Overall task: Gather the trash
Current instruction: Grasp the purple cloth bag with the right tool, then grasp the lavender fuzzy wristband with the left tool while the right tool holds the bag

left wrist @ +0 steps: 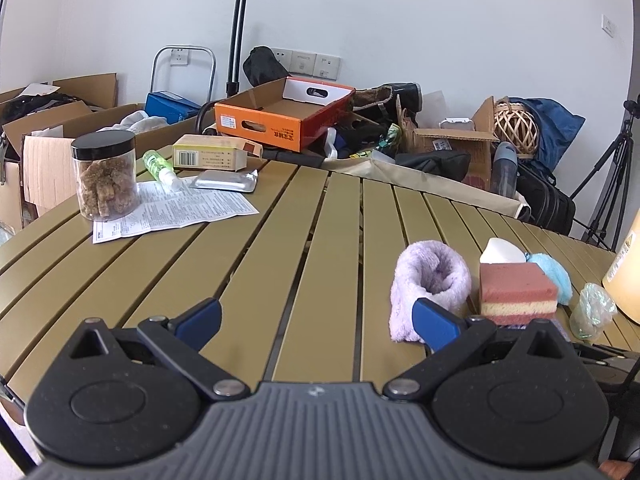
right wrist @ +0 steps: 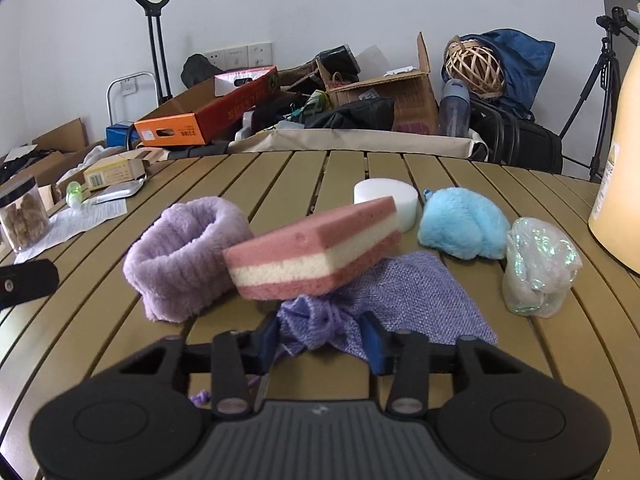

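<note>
1. Nearest the lens in your right wrist view is the right gripper (right wrist: pixel 320 344), its blue fingers closed in on the bunched neck of a purple mesh pouch (right wrist: pixel 400 300) lying flat on the slatted table (right wrist: pixel 280 176). It appears to pinch the fabric, though the contact itself is partly hidden.
2. Your left gripper (left wrist: pixel 316 320) hangs low over bare slats, spread wide and holding nothing.
3. Left to right past the right gripper: a lilac fleece band (right wrist: pixel 180 252), a pink-and-cream sponge (right wrist: pixel 316 248) propped on the pouch, a white foam puck (right wrist: pixel 390 200), a blue fluffy ball (right wrist: pixel 464 224), then a crumpled iridescent wrapper (right wrist: pixel 538 268).
4. The wrapper looks like the likeliest trash. It sits forward and to the right of the right gripper, upright, with no clear long axis; the right hand is nearer.
5. Far left on the table lie a printed leaflet (left wrist: pixel 176 208) and a foil blister pack (left wrist: pixel 224 181), nearer your left hand.
6. No bin is visible. A yellow container (right wrist: pixel 616 168) is cut off at the right edge.
</note>
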Available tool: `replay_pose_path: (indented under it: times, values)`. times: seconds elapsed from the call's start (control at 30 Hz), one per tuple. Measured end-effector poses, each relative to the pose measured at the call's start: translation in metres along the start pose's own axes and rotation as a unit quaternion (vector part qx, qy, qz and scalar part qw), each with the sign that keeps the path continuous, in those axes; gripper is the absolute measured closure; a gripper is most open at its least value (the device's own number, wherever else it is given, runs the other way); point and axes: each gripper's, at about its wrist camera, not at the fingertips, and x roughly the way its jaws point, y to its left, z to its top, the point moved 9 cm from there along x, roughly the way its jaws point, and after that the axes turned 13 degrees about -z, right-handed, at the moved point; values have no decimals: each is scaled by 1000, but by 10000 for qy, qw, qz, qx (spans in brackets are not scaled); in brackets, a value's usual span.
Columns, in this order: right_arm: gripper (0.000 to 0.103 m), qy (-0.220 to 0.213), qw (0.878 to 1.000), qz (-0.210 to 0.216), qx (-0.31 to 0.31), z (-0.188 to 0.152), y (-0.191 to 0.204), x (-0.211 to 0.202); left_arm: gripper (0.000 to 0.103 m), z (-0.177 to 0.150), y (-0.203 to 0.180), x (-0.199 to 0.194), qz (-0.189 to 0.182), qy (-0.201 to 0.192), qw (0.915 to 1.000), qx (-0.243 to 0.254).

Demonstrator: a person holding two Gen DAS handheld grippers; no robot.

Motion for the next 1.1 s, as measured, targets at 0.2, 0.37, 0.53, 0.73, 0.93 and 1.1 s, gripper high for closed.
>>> replay_pose_path:
  times: [0.2,0.37,0.53,0.73,0.93,1.1]
  values:
    - [74,-251,9990,-35,379,3,-27,-16,0,-4,0,0,-35,38,10000,-44]
    - [76,-636,9959,-36,645,12,-52,-44,0,-4,-1,1,-70,50,9999,-116]
    - [76,-963,9919,-94,821,18,-75,-72,0,-5,-8,2,-126,68,9999,-80]
    - [76,-1391,9851,-168,998,18,-107,-106,0,-6,-14,6,-165,116,9998,-36]
    - [76,-1783,9761,-138,1232,18,-136,-134,0,-8,-25,15,-234,199,9995,36]
    - [76,-1849,9725,-289,1382,12,-162,-138,0,-5,-35,20,-295,187,9994,79]
